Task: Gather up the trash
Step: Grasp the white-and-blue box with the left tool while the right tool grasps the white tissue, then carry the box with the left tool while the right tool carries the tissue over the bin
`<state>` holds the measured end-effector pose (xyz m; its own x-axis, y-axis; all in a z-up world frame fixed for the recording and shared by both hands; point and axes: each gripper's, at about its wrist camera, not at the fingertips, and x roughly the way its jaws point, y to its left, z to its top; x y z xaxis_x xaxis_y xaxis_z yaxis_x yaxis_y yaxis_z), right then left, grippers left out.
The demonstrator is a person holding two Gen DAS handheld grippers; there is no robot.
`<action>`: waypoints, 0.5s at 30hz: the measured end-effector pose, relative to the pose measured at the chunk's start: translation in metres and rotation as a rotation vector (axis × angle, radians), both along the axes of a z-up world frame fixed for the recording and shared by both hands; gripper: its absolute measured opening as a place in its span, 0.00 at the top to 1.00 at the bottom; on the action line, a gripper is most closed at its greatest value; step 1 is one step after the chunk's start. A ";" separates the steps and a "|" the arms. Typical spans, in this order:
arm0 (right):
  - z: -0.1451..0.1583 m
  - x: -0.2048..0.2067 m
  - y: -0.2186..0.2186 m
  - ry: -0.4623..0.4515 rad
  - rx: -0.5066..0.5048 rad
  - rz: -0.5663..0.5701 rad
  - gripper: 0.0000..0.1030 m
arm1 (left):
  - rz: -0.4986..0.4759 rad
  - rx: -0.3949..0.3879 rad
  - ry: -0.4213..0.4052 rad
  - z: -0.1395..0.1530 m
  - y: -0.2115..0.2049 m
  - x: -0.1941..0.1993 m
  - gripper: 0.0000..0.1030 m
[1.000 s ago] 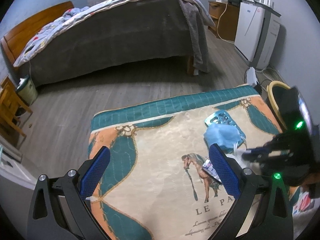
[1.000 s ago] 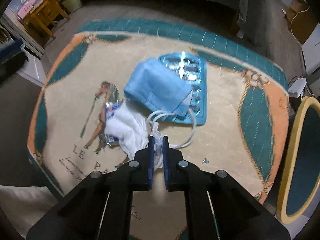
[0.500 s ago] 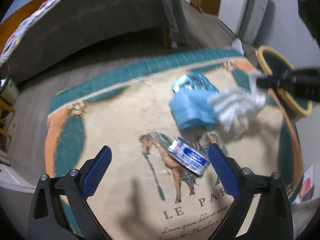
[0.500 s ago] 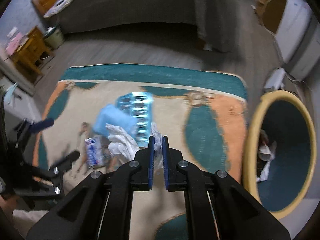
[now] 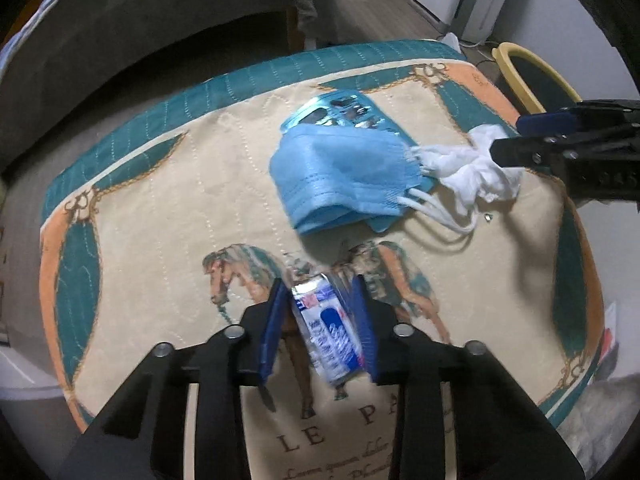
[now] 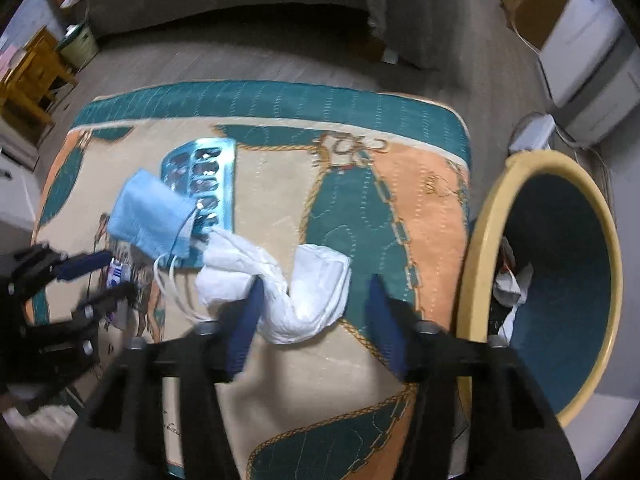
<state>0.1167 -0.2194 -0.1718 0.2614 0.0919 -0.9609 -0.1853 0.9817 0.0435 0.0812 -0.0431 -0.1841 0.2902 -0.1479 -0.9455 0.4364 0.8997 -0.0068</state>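
A blue and white wrapper (image 5: 328,332) stands bowed between the pads of my left gripper (image 5: 318,284), whose jaws are closing and pressing on it. My right gripper (image 6: 316,282) hovers over the cloth beside the yellow-rimmed bin (image 6: 480,240). Its jaws are opening, and the white tissue (image 6: 308,300) sags between them, still touching the left finger (image 6: 250,312). A blue face mask (image 5: 344,176) lies partly over a silver blister pack (image 5: 340,106) in the middle of the horse-print cloth (image 5: 200,184). The tissue's tail reaches the mask's ear loops.
The bin's dark inside holds some paper scraps (image 6: 508,284). A bed (image 5: 140,20) stands behind the cloth. A white appliance (image 6: 592,64) is at the far right, and wooden furniture (image 6: 32,80) at the far left on the grey floor.
My left gripper came down over the wrapper and closed on it. My right gripper carried the tissue right toward the bin, then opened its jaws.
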 end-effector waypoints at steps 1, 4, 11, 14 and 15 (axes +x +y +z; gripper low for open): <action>0.000 -0.002 0.003 0.002 0.006 0.011 0.45 | 0.007 -0.002 0.000 0.000 0.003 0.001 0.67; -0.008 -0.005 0.015 0.023 -0.002 0.060 0.43 | 0.019 -0.002 0.001 0.000 0.009 0.001 0.72; -0.024 -0.014 0.030 0.017 -0.127 0.130 0.66 | -0.017 0.023 -0.020 0.002 0.005 -0.007 0.75; -0.018 -0.010 0.020 0.031 -0.050 0.082 0.84 | -0.018 0.023 -0.032 0.006 0.005 -0.008 0.76; -0.015 -0.010 0.016 0.026 -0.031 0.064 0.84 | -0.015 0.024 -0.041 0.008 0.005 -0.009 0.76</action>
